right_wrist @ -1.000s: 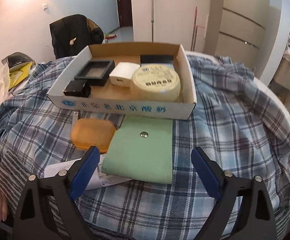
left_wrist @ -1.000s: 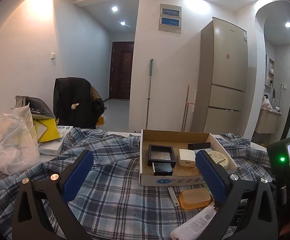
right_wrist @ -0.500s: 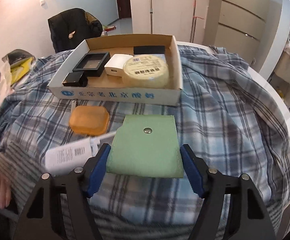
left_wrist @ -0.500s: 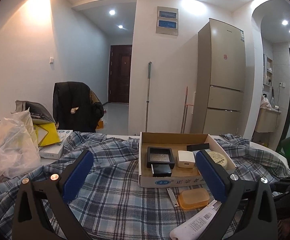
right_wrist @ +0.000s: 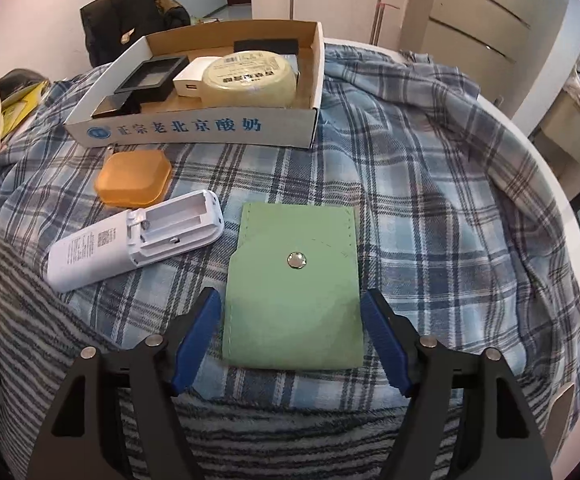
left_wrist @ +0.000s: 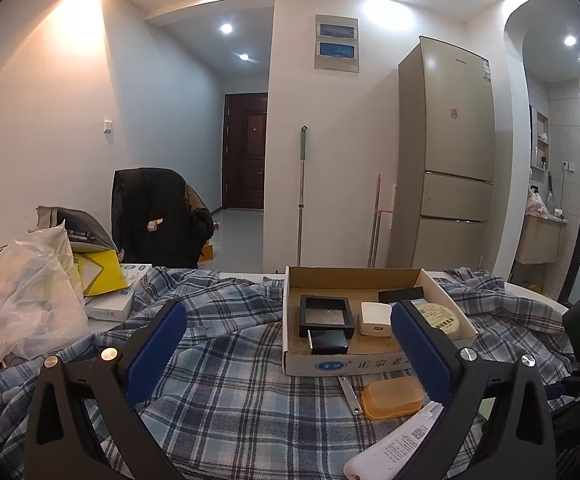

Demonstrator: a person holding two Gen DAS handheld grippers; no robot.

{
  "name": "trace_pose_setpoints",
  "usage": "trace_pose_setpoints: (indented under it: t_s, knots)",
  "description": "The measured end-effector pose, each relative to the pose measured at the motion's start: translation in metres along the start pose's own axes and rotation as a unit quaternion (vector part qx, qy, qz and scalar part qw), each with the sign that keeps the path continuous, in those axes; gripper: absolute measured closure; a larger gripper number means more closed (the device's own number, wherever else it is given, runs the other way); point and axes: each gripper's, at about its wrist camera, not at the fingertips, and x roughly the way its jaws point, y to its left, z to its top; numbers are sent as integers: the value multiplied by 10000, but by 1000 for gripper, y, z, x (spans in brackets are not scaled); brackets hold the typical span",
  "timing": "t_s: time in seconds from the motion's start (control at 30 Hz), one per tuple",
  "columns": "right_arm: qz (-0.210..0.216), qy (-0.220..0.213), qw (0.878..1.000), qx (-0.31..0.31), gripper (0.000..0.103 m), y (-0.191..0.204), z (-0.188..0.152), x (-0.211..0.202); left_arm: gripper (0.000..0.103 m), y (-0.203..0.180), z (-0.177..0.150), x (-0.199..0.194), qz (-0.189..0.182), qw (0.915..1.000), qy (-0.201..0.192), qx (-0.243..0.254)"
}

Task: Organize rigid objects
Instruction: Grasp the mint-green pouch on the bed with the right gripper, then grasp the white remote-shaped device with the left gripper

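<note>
A plaid cloth [right_wrist: 430, 184] covered the table. Near the cardboard box [right_wrist: 193, 128], the green pouch [right_wrist: 294, 280] lay between the right gripper [right_wrist: 290, 336]'s opening jaws. The left gripper [left_wrist: 290, 344] stood spread, empty.

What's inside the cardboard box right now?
Inside the cardboard box: round cream tin, white charger block, black square frame, small black box, black bar. Anything beneath them is hidden.

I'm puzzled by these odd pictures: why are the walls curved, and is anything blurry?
Left wrist view: fisheye bends the fridge; ceiling spotlights flare, corners go black. Right wrist view: sharp on the green pouch, whose snap glints; the cardboard box bows.
</note>
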Motion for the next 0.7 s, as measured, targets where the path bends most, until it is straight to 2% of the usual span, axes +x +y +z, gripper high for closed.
trace_pose_setpoints:
  t_s: [0.1,0.2,0.3,0.4,0.5,0.53,0.6,0.63,0.67,0.7]
  knots:
    - [-15,-49,10000,50,29,-1,0,3,0,-1,0,0,3,10000,7,-6]
    - [-47,-146,9999,24,34,0,0,2,0,-1,0,0,-6,10000,22,-4]
    - [-73,-432,9990,94,35,-4,1,-7,0,-2,1,0,-90,9999,59,26]
    - [-480,-1194,9917,-36,35,-6,0,-31,0,-11,4,7,-728,9961,276,411]
    - [-560,-1631,9850,-47,35,-10,-2,-47,0,-31,5,13,-1125,9843,527,1253]
    - [-472,-1666,9849,-10,35,-13,-2,-49,0,-38,4,13,-1424,9760,664,1505]
    - [-313,-1629,9861,73,35,-17,-1,-48,0,-45,0,12,-1723,9649,833,1796]
    - [-257,-1606,9866,104,35,-19,-2,-48,0,-49,-4,12,-1884,9565,972,2003]
    - [-215,-1594,9869,122,35,-20,-2,-48,0,-51,-7,14,-1988,9506,1130,2100]
    - [-155,-1602,9869,139,35,-21,-2,-49,2,-54,-10,17,-2171,9405,1465,2167]
